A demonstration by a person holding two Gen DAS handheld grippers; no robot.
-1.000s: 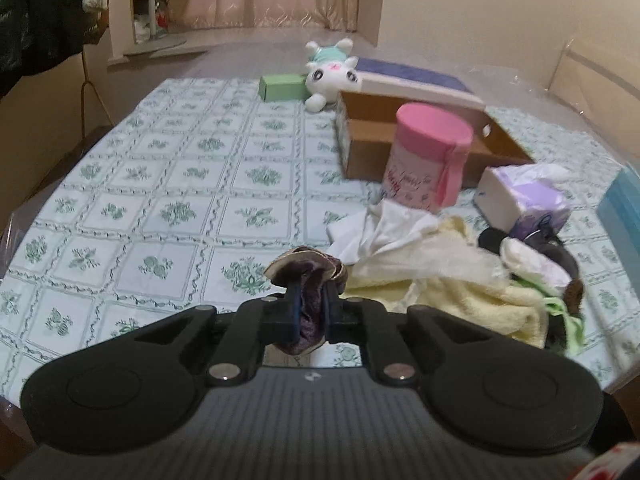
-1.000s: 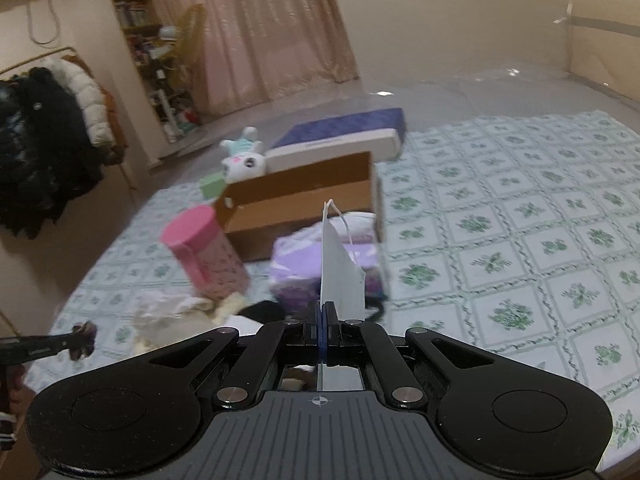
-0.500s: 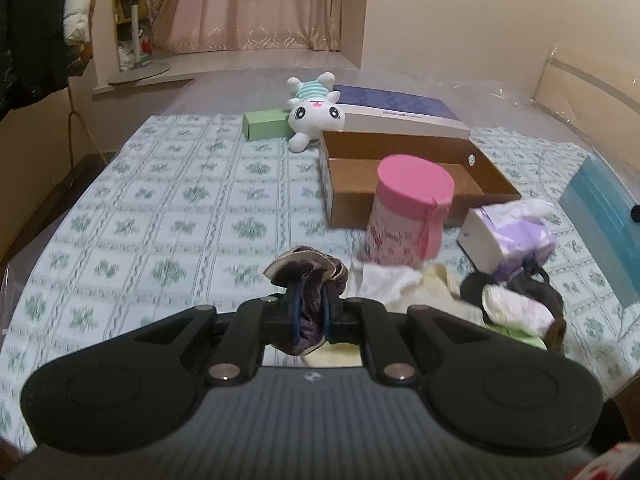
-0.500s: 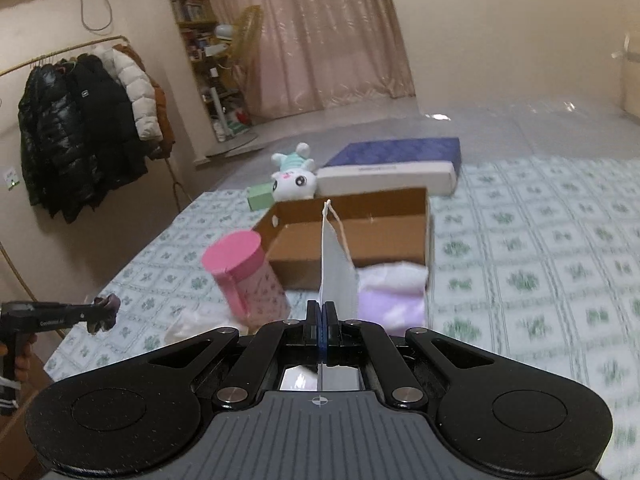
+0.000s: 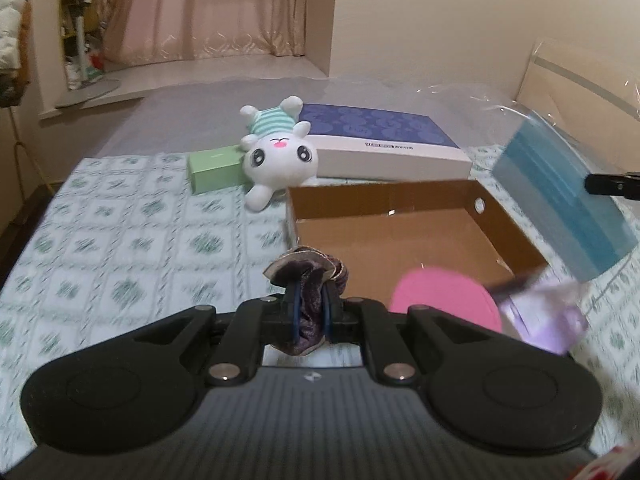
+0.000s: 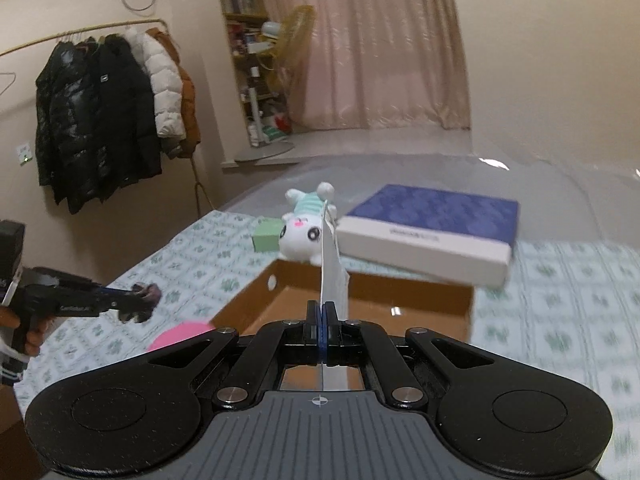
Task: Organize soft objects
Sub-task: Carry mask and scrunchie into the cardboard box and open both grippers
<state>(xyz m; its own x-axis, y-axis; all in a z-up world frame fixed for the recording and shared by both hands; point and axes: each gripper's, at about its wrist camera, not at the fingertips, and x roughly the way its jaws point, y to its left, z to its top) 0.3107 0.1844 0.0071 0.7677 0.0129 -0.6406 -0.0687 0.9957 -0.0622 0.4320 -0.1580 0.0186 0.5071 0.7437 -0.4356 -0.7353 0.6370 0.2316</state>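
The left hand-held gripper [image 5: 310,312] is clenched on a dark purple scrunchie [image 5: 306,276], carried just short of the open cardboard box's [image 5: 404,236] near-left corner, probably for dropping inside. The right hand-held gripper [image 6: 322,320] pinches a blue face mask [image 5: 564,208] by its edge above the box's right side. Seen edge-on from the right wrist, the mask's long axis runs upward, away from the jaws, toward the plush rabbit [image 6: 302,232] behind the box.

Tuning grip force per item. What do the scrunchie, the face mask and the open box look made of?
Scrunchie: gathered purple-brown fabric with a slight sheen, satin or velvet-like; ruffled folds bunch between the pads.
Face mask: thin blue pleated sheet, likely nonwoven; seen edge-on from the right wrist it is a thin pale strip.
Open box: matte brown cardboard, raw cut edges.
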